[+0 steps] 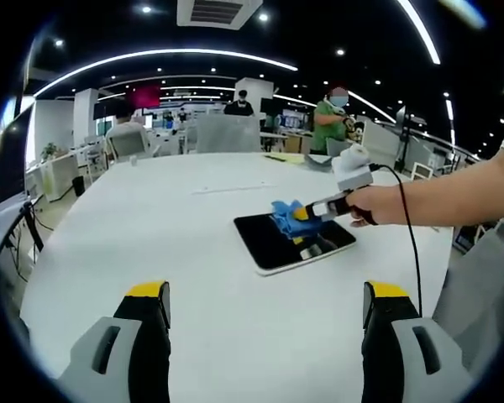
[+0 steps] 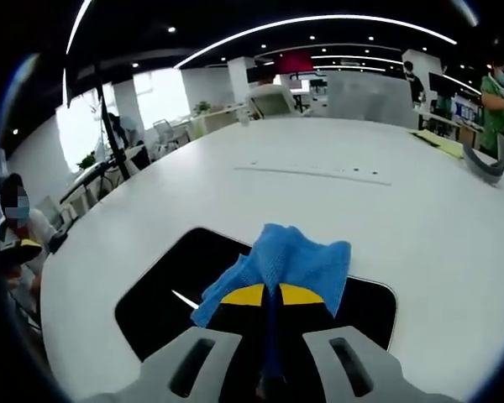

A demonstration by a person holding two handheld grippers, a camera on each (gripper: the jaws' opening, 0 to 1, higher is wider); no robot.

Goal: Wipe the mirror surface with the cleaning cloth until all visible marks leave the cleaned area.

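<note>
A dark rectangular mirror (image 1: 281, 242) with a pale rim lies flat on the white table (image 1: 193, 252). A blue cleaning cloth (image 1: 286, 215) rests on its far part, pinched by my right gripper (image 1: 302, 213), which a hand holds from the right. In the right gripper view the blue cloth (image 2: 281, 260) drapes over the yellow fingertips (image 2: 245, 295) of the right gripper (image 2: 269, 295), shut on it, pressed onto the mirror (image 2: 172, 294). My left gripper (image 1: 265, 294) stands open above bare table, well short of the mirror, with nothing between its jaws.
The white table stretches far back, with a thin strip (image 2: 315, 173) lying across it and yellow sheets (image 2: 441, 143) at its far right. Office chairs (image 1: 130, 141) and people stand beyond the far edge. A black cable (image 1: 410, 235) trails from the right gripper.
</note>
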